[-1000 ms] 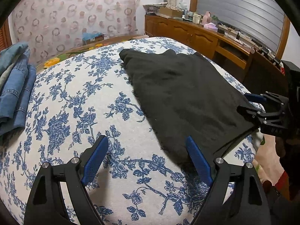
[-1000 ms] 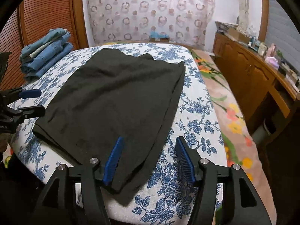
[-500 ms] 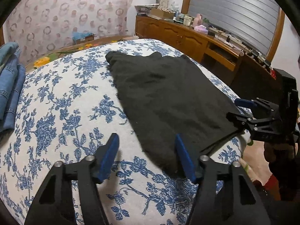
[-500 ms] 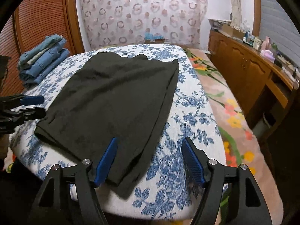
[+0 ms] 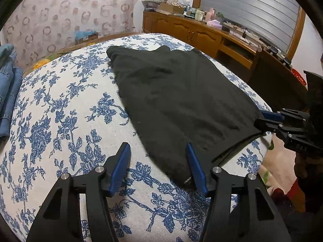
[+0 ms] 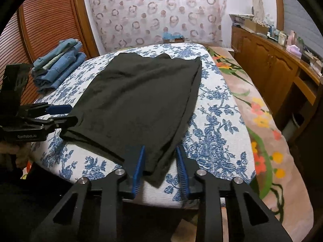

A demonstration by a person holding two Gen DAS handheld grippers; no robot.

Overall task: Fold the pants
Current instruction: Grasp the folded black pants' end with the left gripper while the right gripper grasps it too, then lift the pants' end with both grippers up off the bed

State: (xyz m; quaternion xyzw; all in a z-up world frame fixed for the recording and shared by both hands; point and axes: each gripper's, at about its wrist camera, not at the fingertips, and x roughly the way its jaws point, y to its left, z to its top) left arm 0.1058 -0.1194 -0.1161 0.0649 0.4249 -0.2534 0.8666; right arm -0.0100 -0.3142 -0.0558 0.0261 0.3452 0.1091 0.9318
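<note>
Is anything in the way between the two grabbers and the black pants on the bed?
No, nothing visible is in the way. The right gripper is closing with a near corner of the black pants between its fingers. The left gripper is at the other near corner. The stacked jeans lie off to the side.

Both claws are matte black skeleton frames with triangular cut-outs, round silver screw heads at the joints, and ribbed blue pads lining the inner faces of the fingers. The left claw [image 5: 157, 167] carries white "GenRobot.AI" lettering on its side, the right claw [image 6: 160, 169] a faint pale marking too small to read
</note>
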